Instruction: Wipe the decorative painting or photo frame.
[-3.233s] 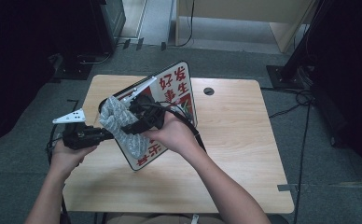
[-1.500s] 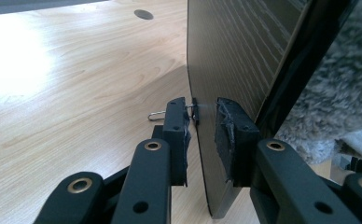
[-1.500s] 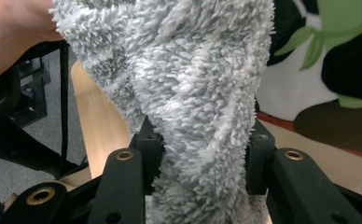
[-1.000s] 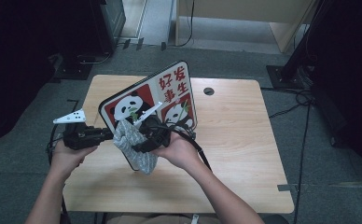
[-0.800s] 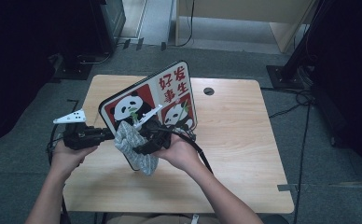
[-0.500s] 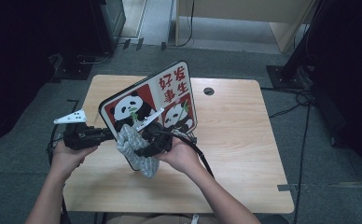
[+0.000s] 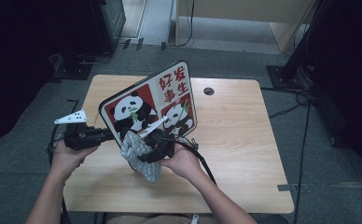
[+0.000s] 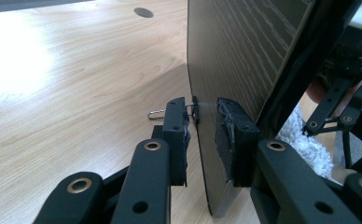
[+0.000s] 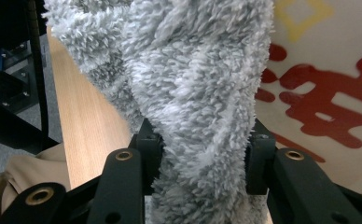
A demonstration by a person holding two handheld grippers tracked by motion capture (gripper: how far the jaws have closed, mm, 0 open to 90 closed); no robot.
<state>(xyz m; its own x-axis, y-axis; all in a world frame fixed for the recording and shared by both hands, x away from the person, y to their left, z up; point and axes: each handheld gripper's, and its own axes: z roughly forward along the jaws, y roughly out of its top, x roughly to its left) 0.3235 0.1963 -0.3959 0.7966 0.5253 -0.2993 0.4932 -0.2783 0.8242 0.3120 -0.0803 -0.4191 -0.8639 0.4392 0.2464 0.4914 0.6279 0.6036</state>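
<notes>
Two tongs at work: left tongs clamp the stiff panda board's lower edge, tilted above the table; right tongs pinch the soft grey cloth, bunched mid-fold against its face.

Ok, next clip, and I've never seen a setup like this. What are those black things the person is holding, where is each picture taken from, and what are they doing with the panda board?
There is no robot here: a person holds hand-held tongs in each hand at a wooden table. The wide picture comes from a camera above the table. The other two come from cameras riding on each set of tongs, looking along their black jaws.

The left tongs are shut on the edge of a panda board, holding it tilted up off the table; that view shows the board's dark back. The right tongs are shut on a fluffy grey cloth, which lies against the board's printed front. It looks like the board is being wiped.
</notes>
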